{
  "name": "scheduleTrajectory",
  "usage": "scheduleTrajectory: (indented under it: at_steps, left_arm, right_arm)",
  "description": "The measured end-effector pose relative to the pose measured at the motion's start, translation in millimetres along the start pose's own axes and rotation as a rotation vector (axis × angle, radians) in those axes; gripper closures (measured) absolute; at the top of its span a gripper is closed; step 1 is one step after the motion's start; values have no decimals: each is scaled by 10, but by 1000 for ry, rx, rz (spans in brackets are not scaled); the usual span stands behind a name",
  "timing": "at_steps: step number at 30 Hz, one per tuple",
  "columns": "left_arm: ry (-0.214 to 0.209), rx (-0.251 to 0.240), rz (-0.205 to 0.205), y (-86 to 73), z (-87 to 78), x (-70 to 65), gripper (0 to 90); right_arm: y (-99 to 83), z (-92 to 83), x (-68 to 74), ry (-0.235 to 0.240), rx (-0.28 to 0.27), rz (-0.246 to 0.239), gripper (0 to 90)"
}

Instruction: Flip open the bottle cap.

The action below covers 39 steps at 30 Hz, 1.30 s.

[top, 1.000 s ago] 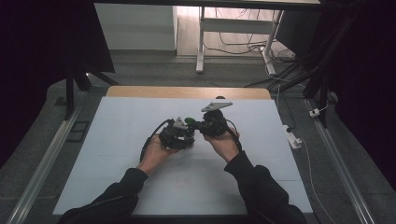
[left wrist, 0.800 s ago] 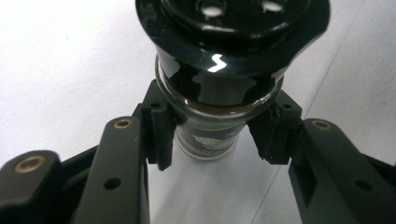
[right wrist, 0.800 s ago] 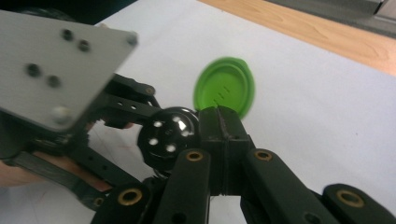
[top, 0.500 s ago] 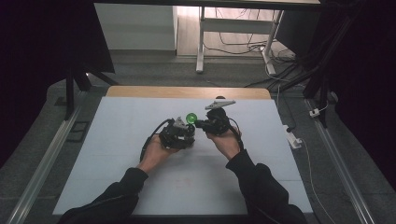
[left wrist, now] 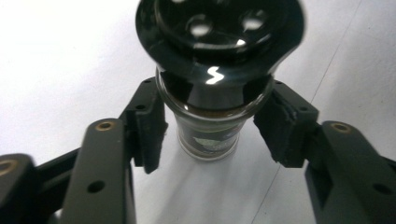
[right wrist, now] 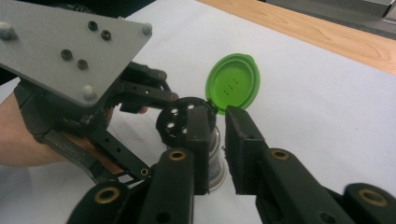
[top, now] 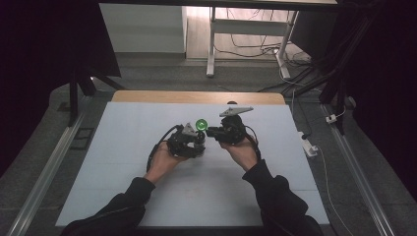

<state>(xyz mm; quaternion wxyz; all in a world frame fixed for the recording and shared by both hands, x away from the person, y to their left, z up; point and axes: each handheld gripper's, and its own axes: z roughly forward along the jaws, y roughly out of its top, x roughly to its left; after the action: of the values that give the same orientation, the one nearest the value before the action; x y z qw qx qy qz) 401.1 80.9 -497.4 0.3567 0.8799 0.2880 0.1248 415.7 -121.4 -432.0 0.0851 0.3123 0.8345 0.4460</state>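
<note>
A person's hands are meeting near the middle of the pale table (top: 123, 196). The left gripper (top: 189, 142) is bracketing a small glass shaker jar (left wrist: 212, 121) lying on the table — its jaws, just opening, are standing slightly off the glass at nine and three o'clock. The right gripper (right wrist: 217, 135), its jaws nearly together and just parting, is hovering at the jar's black perforated top (right wrist: 180, 119). At one o'clock beyond it, the flip-up green lid (right wrist: 232, 83) is standing open — hinged to the top.
</note>
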Motion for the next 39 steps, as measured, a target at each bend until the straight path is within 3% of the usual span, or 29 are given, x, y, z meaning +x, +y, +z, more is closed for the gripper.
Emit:
scheduleTrajectory:
  at_steps: [10, 13, 16, 32, 39]
  left_arm:
    - [-65, 18, -81, -26, -161, 37, 261]
    - [-54, 35, -110, -72, -209, 48, 227]
    - [-52, 56, -112, -113, -257, 50, 197]
    - [-163, 10, -148, -240, -569, -46, 22]
    - [-225, -27, -191, -375, -771, -90, 0]
  right_arm:
    - [-58, -90, 88, 12, 16, -13, 616]
    - [-76, -124, 99, 12, 13, -13, 547]
    - [-92, -146, 117, 9, 13, -11, 478]
    - [-234, -316, 254, 27, 17, -26, 218]
    - [-332, -419, 285, 32, 27, -35, 122]
